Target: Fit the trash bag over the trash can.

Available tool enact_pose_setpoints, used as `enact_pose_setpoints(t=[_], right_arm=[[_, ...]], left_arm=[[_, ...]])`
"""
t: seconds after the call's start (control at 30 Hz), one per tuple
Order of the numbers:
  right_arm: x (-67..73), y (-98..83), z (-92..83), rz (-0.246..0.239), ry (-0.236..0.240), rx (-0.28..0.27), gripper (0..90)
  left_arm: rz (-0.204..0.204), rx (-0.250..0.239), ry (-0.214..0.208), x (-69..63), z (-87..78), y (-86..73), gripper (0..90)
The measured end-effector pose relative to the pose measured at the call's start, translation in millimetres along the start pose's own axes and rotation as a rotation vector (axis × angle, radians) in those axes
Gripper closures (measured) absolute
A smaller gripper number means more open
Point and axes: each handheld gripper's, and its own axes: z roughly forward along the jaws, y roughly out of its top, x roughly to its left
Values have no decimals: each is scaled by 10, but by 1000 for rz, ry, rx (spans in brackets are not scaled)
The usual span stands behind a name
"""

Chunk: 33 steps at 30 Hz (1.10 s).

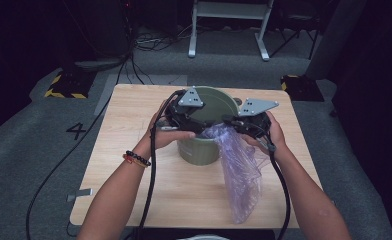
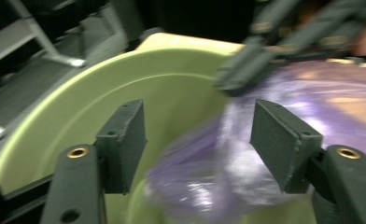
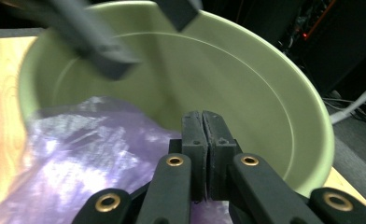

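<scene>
Bucket [image 1: 204, 150] in pale green sits at the middle of the wooden table [image 1: 134, 190], and both hands are up at its rim. Left gripper [image 1: 184, 117] hangs over the near-left edge, and in the left gripper view its two black jaws stand well apart, pads not pressing on anything. Between those spread jaws, slightly toward the right pad, bunches the mouth of the purple plastic bag [image 2: 218, 177], blurred, lying against the inner wall of the bucket just ahead of the fingertips. Right gripper [image 3: 203, 140] is pressed together, jaws flat against each other; in its own view the purple film spreads just below and to the left of the closed tips, and it looks pinched there, though the exact bite is hidden under the jaws. Beyond those tips opens the bucket's hollow. From the high view the bag trails down from the right gripper [image 1: 244, 125], over the bucket's near rim and out across the table toward the person, its lower end hanging at the table's near edge.
</scene>
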Motion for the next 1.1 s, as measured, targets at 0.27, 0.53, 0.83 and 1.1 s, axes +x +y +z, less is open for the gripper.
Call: enact_pose_setpoints(t=[0.27,0.53,0.83,1.1], right_arm=[[-99,-29,46,42,-12,13,887],[-169,-11,76,87,-25,4,858],[-214,-93,-130,139,-57,-39,501],[-135,-230,-511,111,-55,-71,368]], left_arm=[[102,-46,-89,-284,-6,-6,328],[112,20,-12,-391,102,22,543],[126,47,15,-366,169,-20,897],[123,62,37,-305,172,-39,900]])
